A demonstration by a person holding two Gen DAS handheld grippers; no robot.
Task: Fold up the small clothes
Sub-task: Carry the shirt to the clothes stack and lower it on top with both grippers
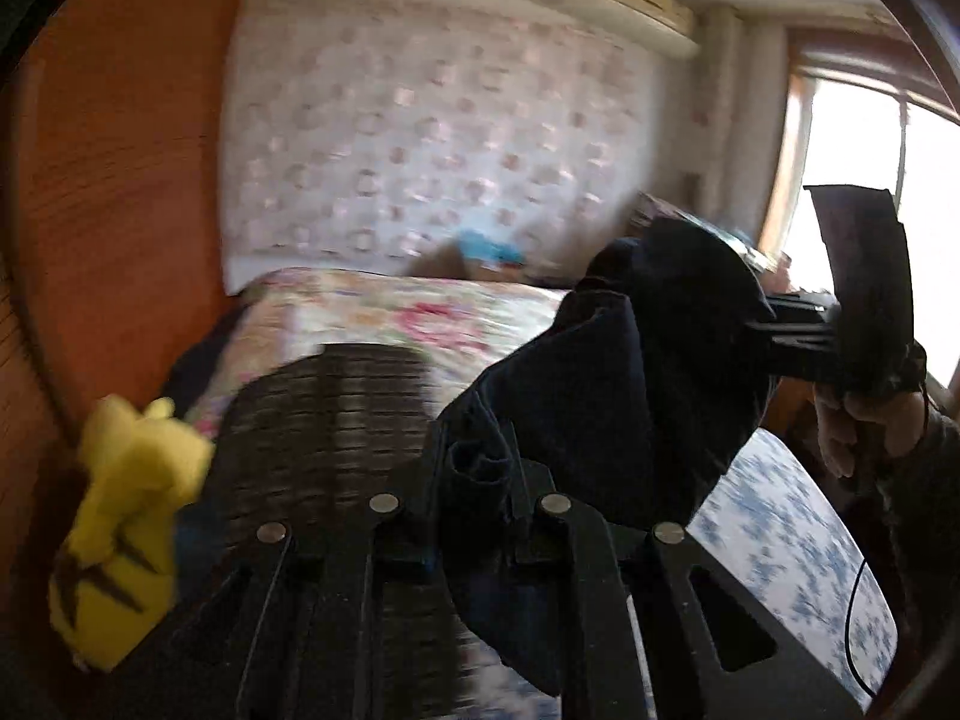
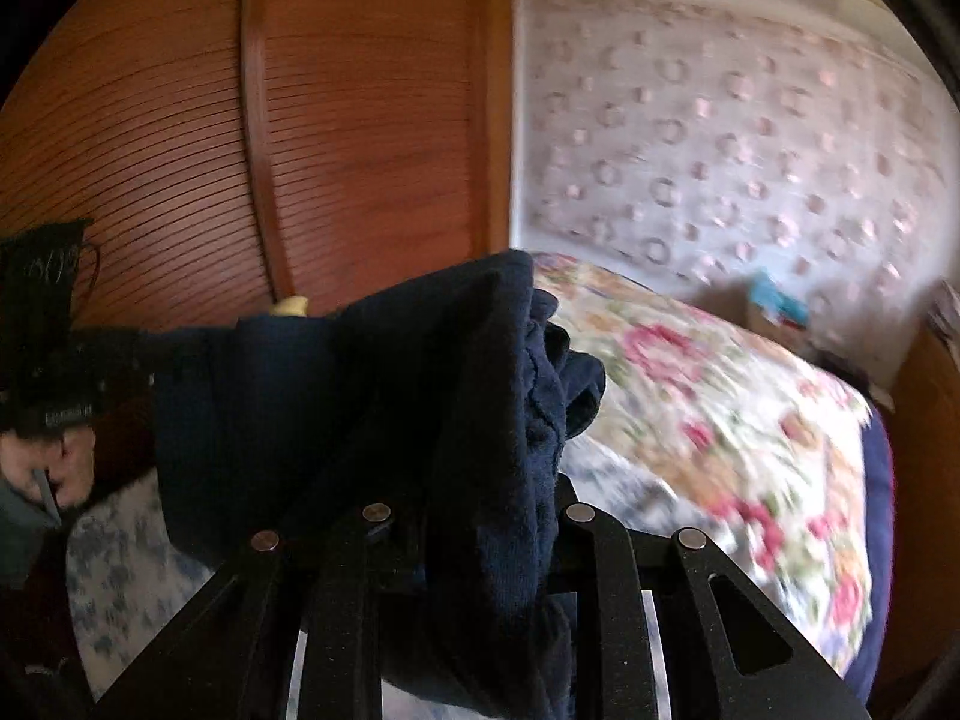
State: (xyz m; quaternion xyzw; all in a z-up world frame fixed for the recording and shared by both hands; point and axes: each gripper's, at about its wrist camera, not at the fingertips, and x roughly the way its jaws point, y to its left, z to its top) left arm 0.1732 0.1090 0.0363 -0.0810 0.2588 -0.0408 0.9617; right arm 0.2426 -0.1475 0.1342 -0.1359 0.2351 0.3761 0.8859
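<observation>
A bed (image 2: 690,480) carries everything. A floral quilt (image 2: 708,396) covers its far half toward twelve o'clock, and a blue-and-white patterned sheet (image 1: 780,516) covers the near part. A yellow plush toy (image 1: 120,516) lies at nine o'clock by the wooden wardrobe (image 1: 120,180).

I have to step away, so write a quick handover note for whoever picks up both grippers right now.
Left gripper: shut on one end of the dark blue garment.
Right gripper: shut on the other end of the same garment, which is bunched there.
Position: the garment hangs in the air between the two grippers, lifted above the bed. A yellow plush toy sits at the left, beside the wooden wardrobe.
Done: garment picked up by both ends.
Left: no fold visible yet; lay it flat on the bed and fold it.
</observation>
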